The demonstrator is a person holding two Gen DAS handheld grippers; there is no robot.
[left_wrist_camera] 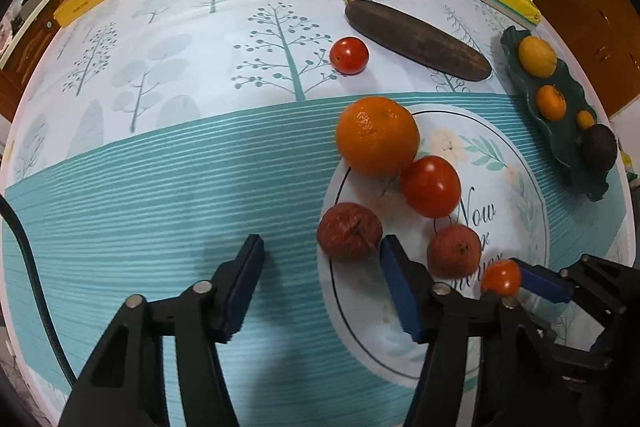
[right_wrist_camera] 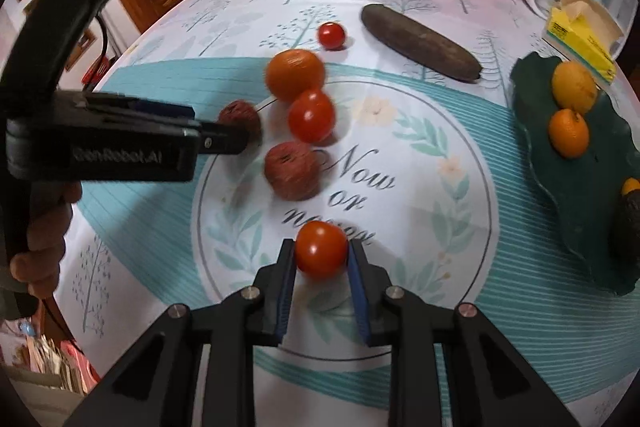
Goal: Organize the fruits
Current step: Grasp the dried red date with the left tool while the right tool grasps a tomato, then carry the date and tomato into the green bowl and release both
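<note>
Left gripper [left_wrist_camera: 320, 269]: hanging steeply downward, jaws parted, nothing pressed between them.
Right gripper [right_wrist_camera: 322, 253]: pointing steeply downward, jaws clamping.

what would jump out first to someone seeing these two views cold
Probably the right gripper shut on a small red tomato low over the round printed mat. Next, the loose cluster behind it: a big orange, another tomato and two reddish-brown fruits, with the left gripper open beside one of them. At the right edge, a dark green leaf-shaped dish already holds citrus.
</note>
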